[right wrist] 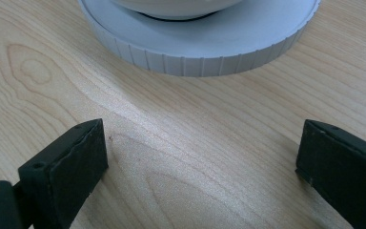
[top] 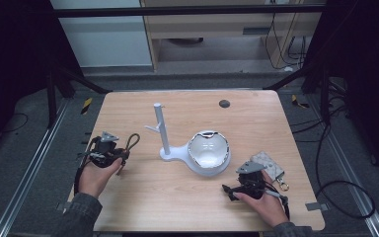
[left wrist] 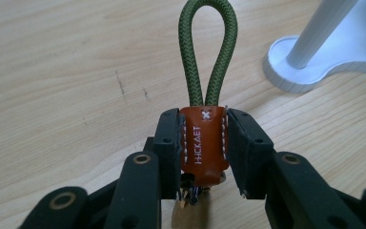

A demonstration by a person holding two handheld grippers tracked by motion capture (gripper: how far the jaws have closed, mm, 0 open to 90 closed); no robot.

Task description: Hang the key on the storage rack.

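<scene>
Left tongs (left wrist: 202, 143) clamped the keychain's leather tab (left wrist: 203, 143), right tongs (right wrist: 200, 162) gaped wide; best kept the green loop (left wrist: 208, 52) upright for the stand's peg (top: 154, 128).

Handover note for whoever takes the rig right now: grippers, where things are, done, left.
Left gripper: shut on the key fob, fingers clamping its orange leather tab, green cord loop pointing ahead, over the table's left side.
Right gripper: open, nothing between the fingers, low over the wood facing the round tray.
Stand: white post with side pegs, mid-table, nothing hung on it.
Grey pouch with ring: beside the right hand.
Done: fob picked up.
Left: probably hanging its loop on a peg.
</scene>
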